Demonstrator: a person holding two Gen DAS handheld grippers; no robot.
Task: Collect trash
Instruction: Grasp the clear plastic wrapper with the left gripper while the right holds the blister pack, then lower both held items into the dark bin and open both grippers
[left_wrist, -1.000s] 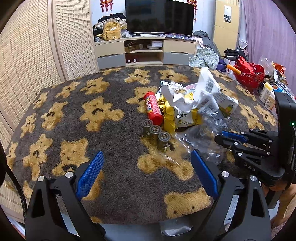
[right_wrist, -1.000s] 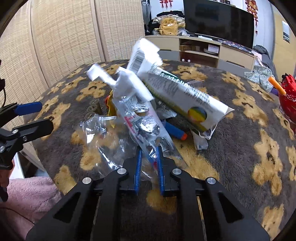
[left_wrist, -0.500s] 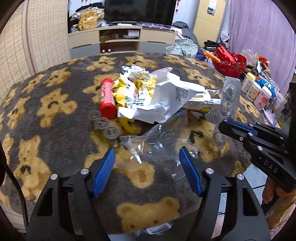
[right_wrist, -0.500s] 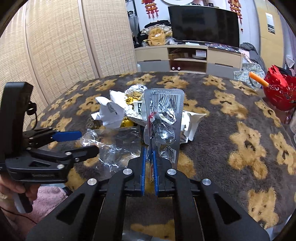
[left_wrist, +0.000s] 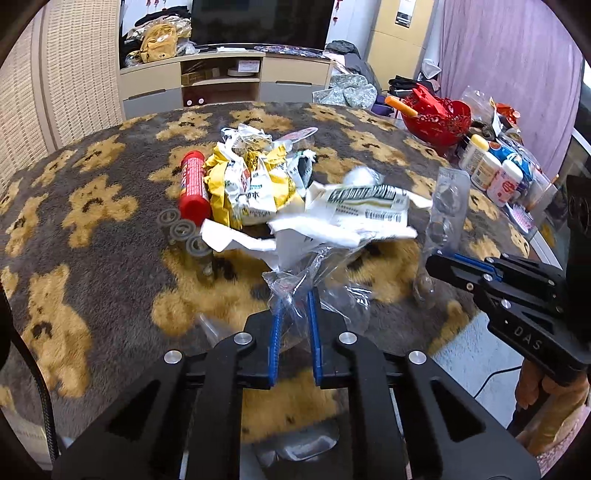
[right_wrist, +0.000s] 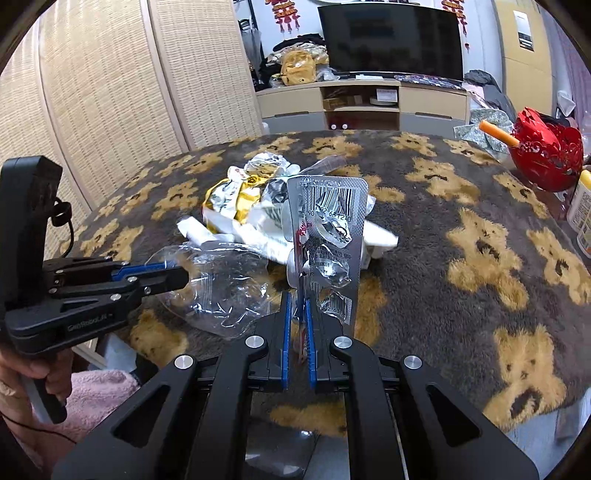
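In the left wrist view the left tool (left_wrist: 294, 295) sits low in the centre of the frame, its jaws closing on a crumpled clear plastic wrapper (left_wrist: 314, 275) that rises between the blue pads and spreads over the near edge of the worktop (left_wrist: 110, 258), which is covered with a brown cloth patterned with yellow bears. Just beyond the wrapper, in the middle of the frame, lies the trash heap: a white printed paper packet (left_wrist: 365, 208), a crumpled yellow bag (left_wrist: 251, 188), a red tube (left_wrist: 192, 186) at its left side, and three grey batteries (left_wrist: 184, 236) in a row touching the tube's near end.

At the right edge of that view the right tool (left_wrist: 430, 264) is clenched on a silver blister pack (left_wrist: 443, 206), which stands upright above its tips. In the right wrist view the same pack (right_wrist: 328, 236) fills the centre, barcode at the top and foil pockets torn open, its lower edge gripped between the pads.

A red basket (left_wrist: 436, 116) and white bottles (left_wrist: 491, 171) stand at the upper right of the worktop.
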